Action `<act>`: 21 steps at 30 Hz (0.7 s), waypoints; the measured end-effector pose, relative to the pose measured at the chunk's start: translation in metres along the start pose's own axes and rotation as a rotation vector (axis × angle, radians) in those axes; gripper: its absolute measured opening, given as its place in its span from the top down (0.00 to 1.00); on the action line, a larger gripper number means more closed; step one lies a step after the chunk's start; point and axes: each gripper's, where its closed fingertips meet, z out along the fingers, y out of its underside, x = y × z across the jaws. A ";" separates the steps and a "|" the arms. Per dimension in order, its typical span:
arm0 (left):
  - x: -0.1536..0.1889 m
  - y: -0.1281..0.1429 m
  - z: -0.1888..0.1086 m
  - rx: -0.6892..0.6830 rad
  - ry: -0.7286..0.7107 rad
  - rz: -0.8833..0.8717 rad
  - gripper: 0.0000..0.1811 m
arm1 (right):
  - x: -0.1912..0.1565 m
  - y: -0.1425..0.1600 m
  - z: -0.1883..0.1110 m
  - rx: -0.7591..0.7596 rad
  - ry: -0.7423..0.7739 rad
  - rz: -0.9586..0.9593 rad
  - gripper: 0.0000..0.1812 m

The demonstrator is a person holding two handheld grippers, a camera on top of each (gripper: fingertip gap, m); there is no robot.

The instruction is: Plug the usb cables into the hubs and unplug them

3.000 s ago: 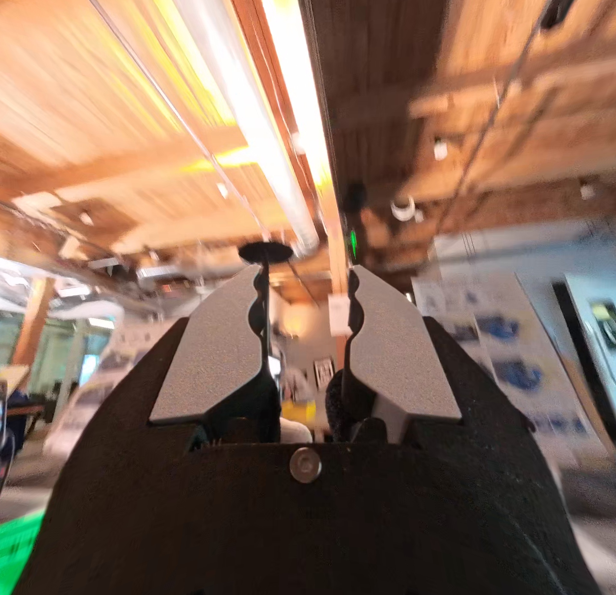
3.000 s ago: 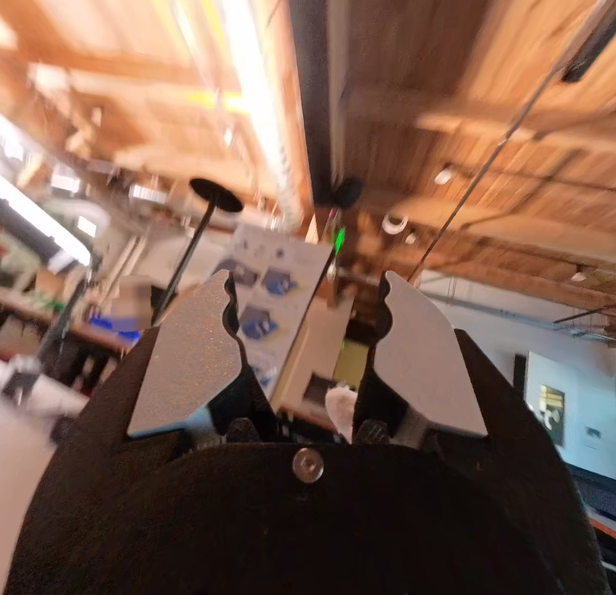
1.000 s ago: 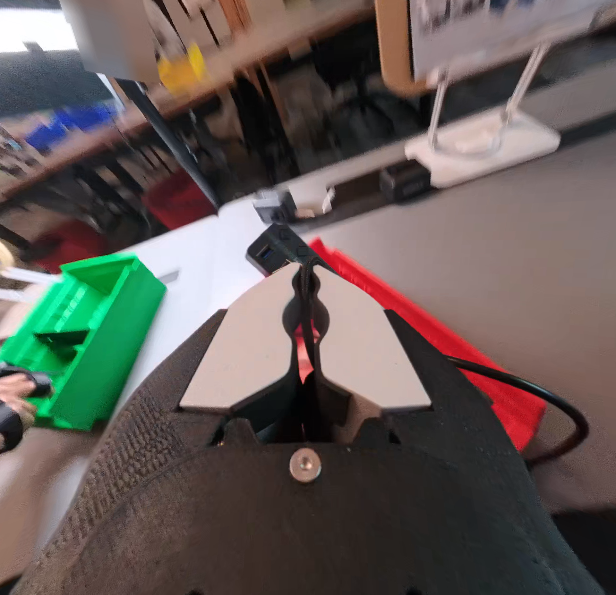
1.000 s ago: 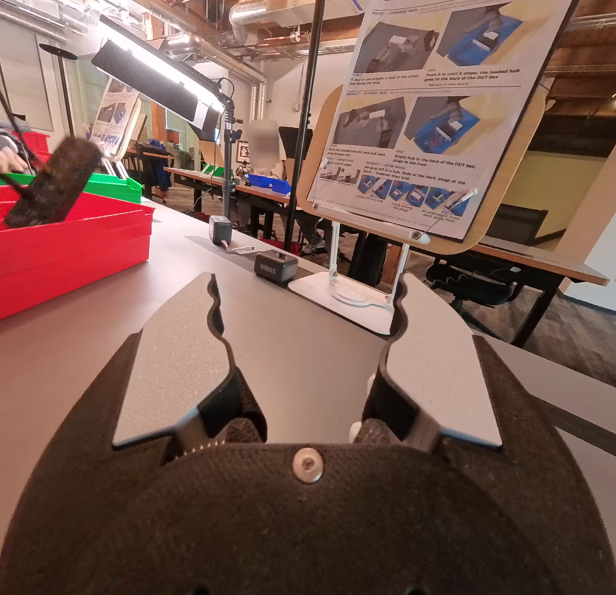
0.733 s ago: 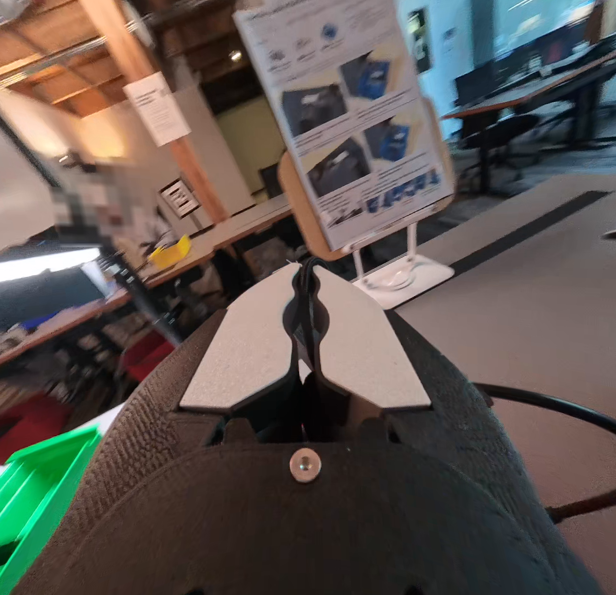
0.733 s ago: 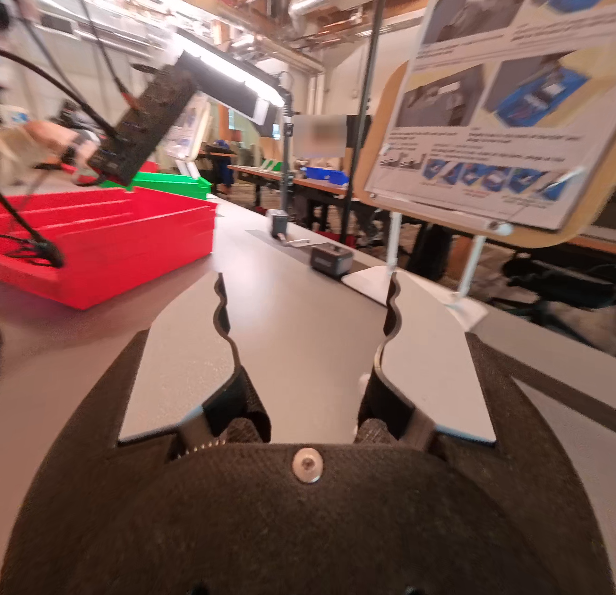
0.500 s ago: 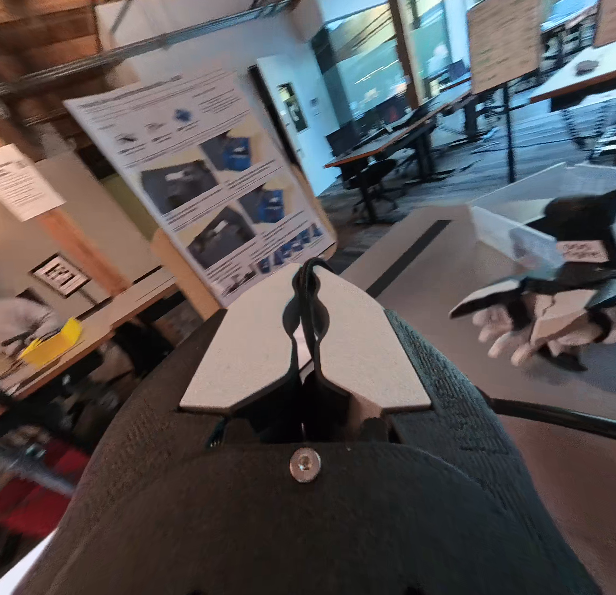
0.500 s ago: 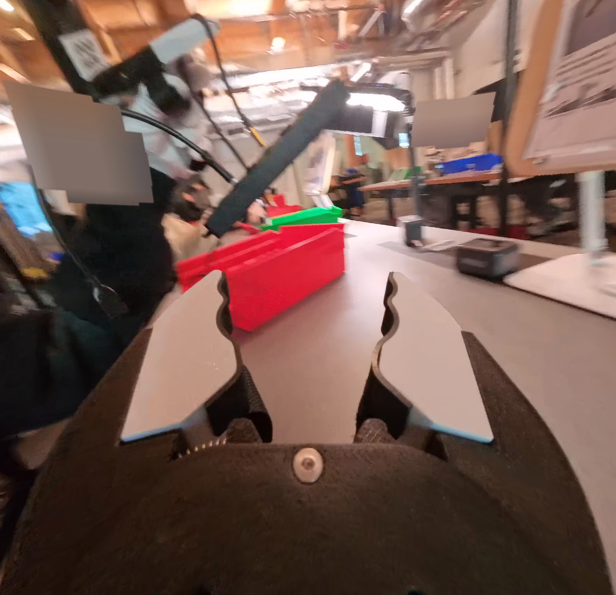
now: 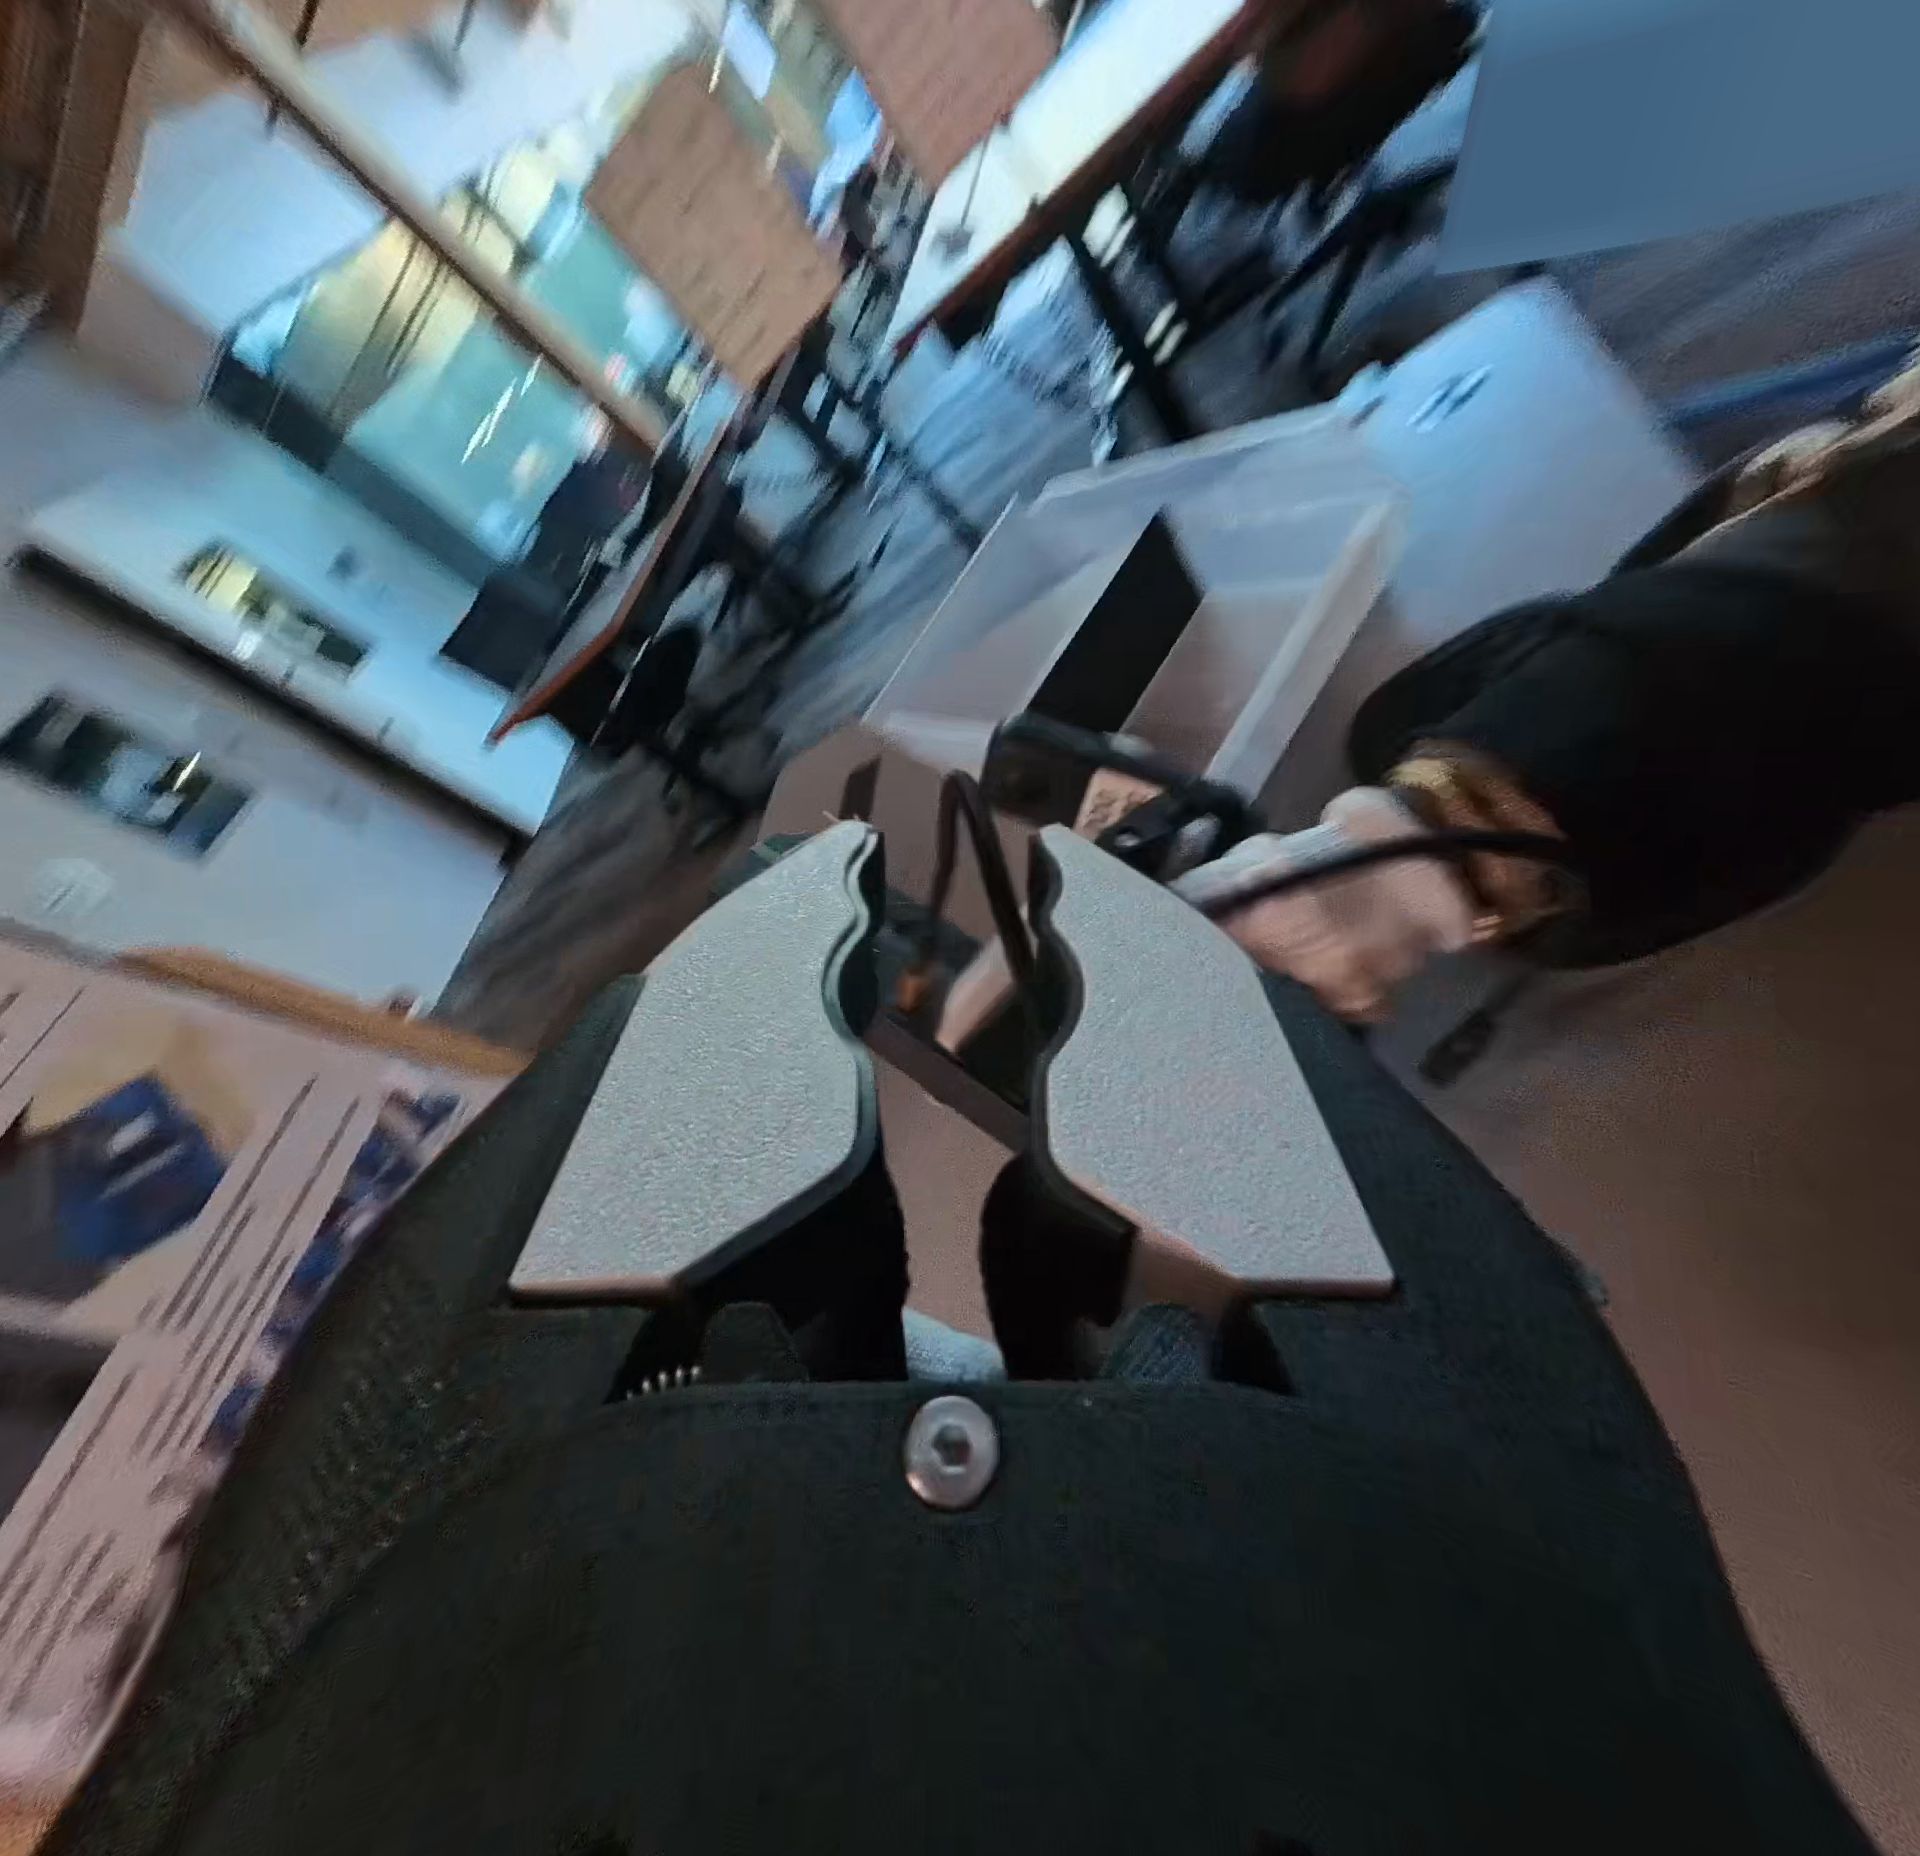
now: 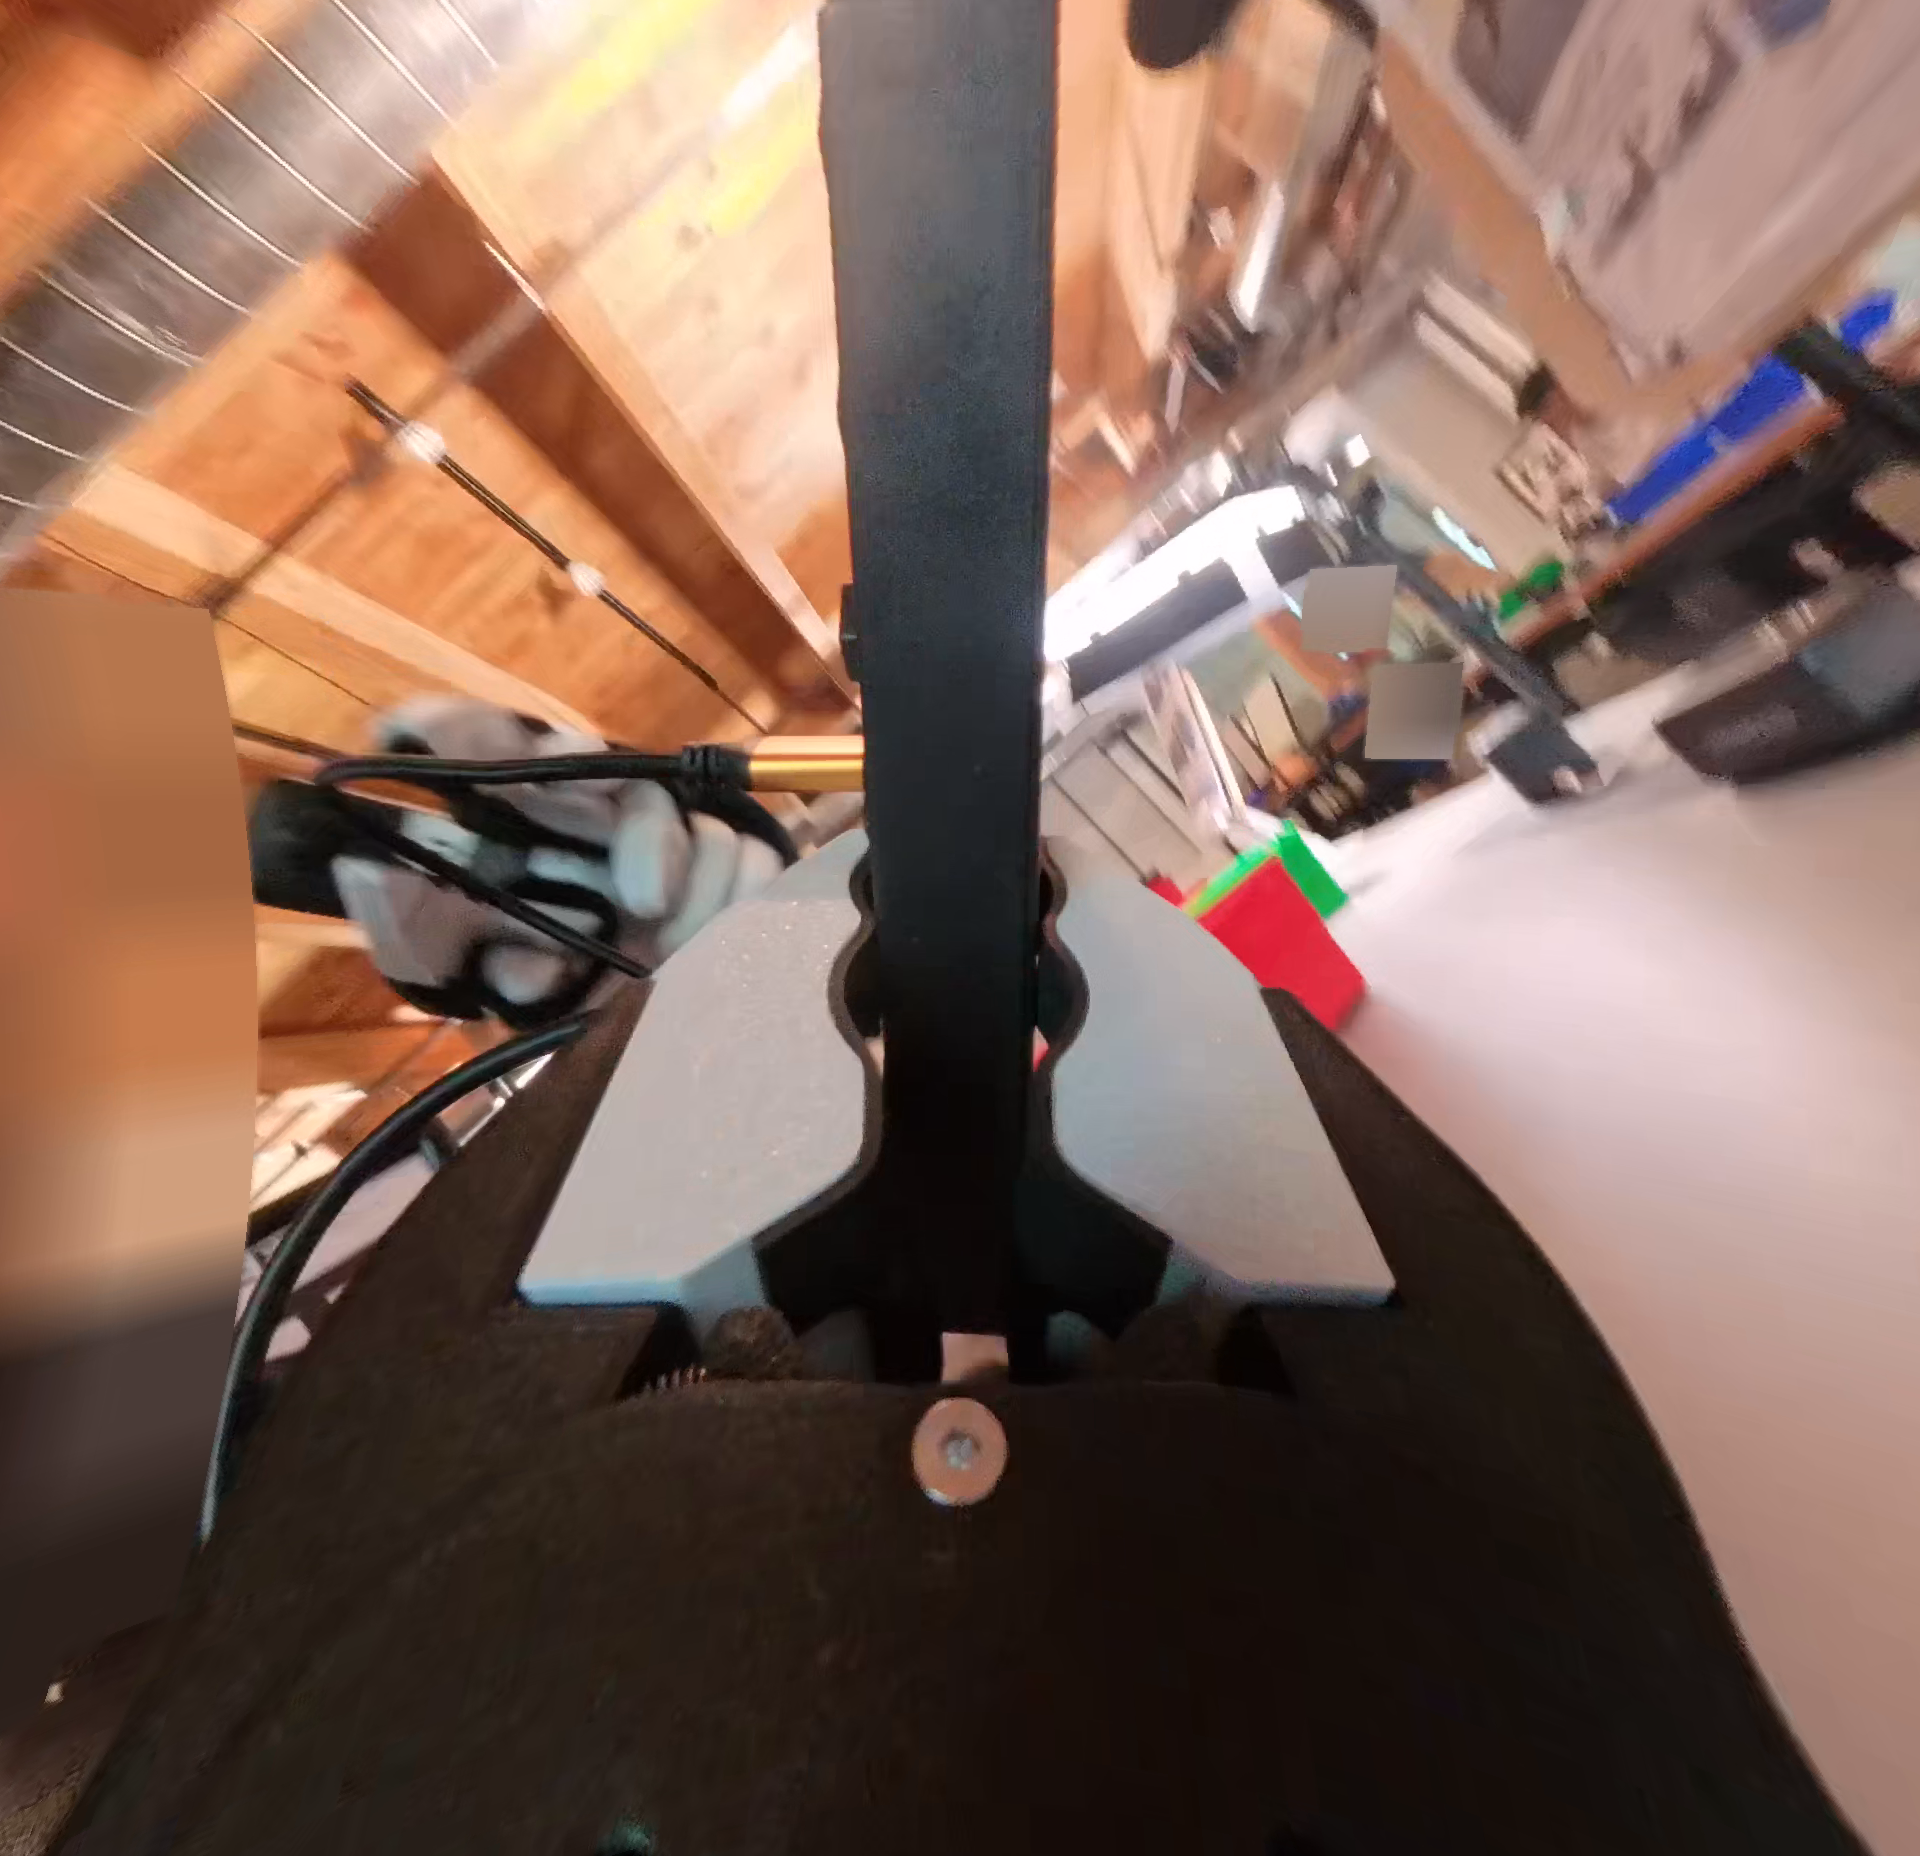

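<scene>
Right hand-held gripper clamped on a long black USB hub, both fingers pressed against its narrow sides. Hub stood upright along the fingers and ran out of the top of the right wrist view. One gold-barrelled plug sat in a port on the hub's left face; its black cable trailed off left toward the other gripper, blurred, farther back. A second black lead curved down past the gripper body at lower left; where it ended was out of sight.

Left hand-held gripper stood partly spread, a clear gap between the grey fingers. A thin black cable rose in that gap, close against the right finger; contact could not be confirmed, and it did not look pinched. Beyond it, the person's hand and dark sleeve, motion-blurred.

Red bin with a green bin behind it sat well back on the pale tabletop.

Progress, as judged: at least one cable seated in the hub, so the plugging stage was under way or done for this hub. Other ports could not be checked from this angle. Unplugging not yet shown.
</scene>
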 end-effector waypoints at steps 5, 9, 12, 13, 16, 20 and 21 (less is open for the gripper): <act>-0.036 -0.040 -0.082 0.554 0.031 -0.270 0.83 | -0.041 -0.026 -0.009 0.064 -0.183 -0.156 0.86; -0.090 0.009 -0.099 0.544 -0.137 -0.634 0.72 | -0.057 0.001 0.000 -0.080 -0.246 -0.351 0.86; -0.077 0.030 -0.067 0.394 -0.091 -0.643 0.62 | -0.057 0.026 0.006 -0.201 -0.240 -0.433 0.86; -0.067 0.030 -0.053 0.363 -0.036 -0.654 0.61 | -0.055 0.033 0.008 -0.242 -0.236 -0.453 0.86; -0.024 0.034 -0.005 0.219 0.175 -0.685 0.60 | -0.055 0.048 0.010 -0.317 -0.237 -0.484 0.86; 0.023 0.040 0.036 0.100 0.384 -0.655 0.84 | -0.054 0.060 0.010 -0.391 -0.218 -0.545 0.86; 0.023 0.037 0.039 0.119 0.376 -0.662 0.84 | -0.053 0.059 0.011 -0.383 -0.204 -0.576 0.86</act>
